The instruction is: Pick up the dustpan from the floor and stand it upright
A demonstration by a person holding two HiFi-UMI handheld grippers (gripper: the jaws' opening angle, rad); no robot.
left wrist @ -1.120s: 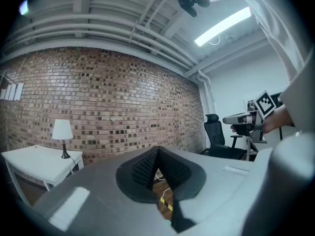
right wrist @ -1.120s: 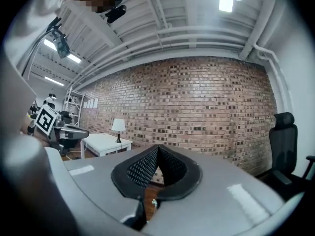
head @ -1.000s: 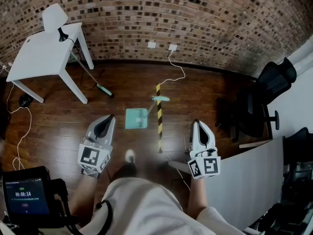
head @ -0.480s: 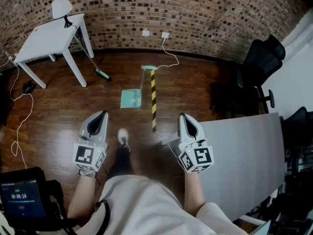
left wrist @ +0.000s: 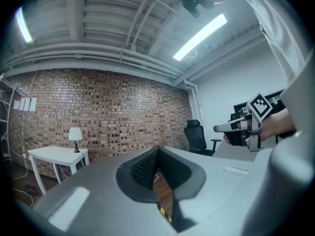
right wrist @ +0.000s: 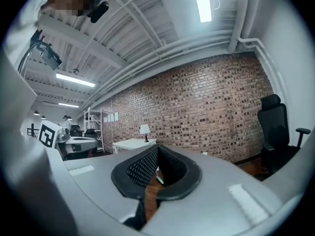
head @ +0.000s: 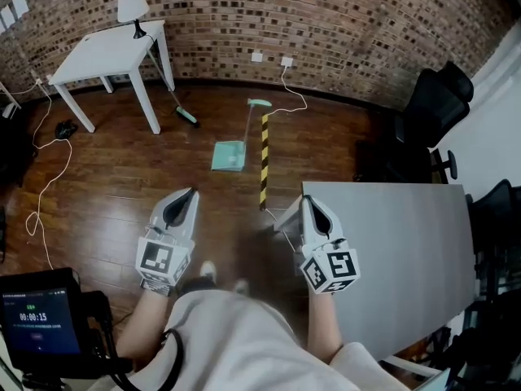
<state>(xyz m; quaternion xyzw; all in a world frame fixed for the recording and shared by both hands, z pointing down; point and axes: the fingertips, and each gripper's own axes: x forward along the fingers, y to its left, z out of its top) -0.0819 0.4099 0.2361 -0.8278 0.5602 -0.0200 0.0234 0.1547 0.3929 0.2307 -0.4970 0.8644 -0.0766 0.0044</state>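
Observation:
The teal dustpan lies flat on the wooden floor, and its long handle runs away toward the brick wall. My left gripper is held level well short of the pan, its jaws shut and empty. My right gripper is also level, shut and empty, to the right of the pan and just as far back. In the left gripper view the tips of the left gripper meet, and the right gripper shows at the side. In the right gripper view the right gripper is shut too.
A yellow-black striped bar lies right of the dustpan. The grey table sits close beside my right gripper. A white table with a lamp and a leaning broom stands back left. A black chair is at the right, and cables trail over the floor.
Both grippers have drawn back from the dustpan, which now lies farther ahead of them. The grey table has come up beside the right gripper. Both stay shut.

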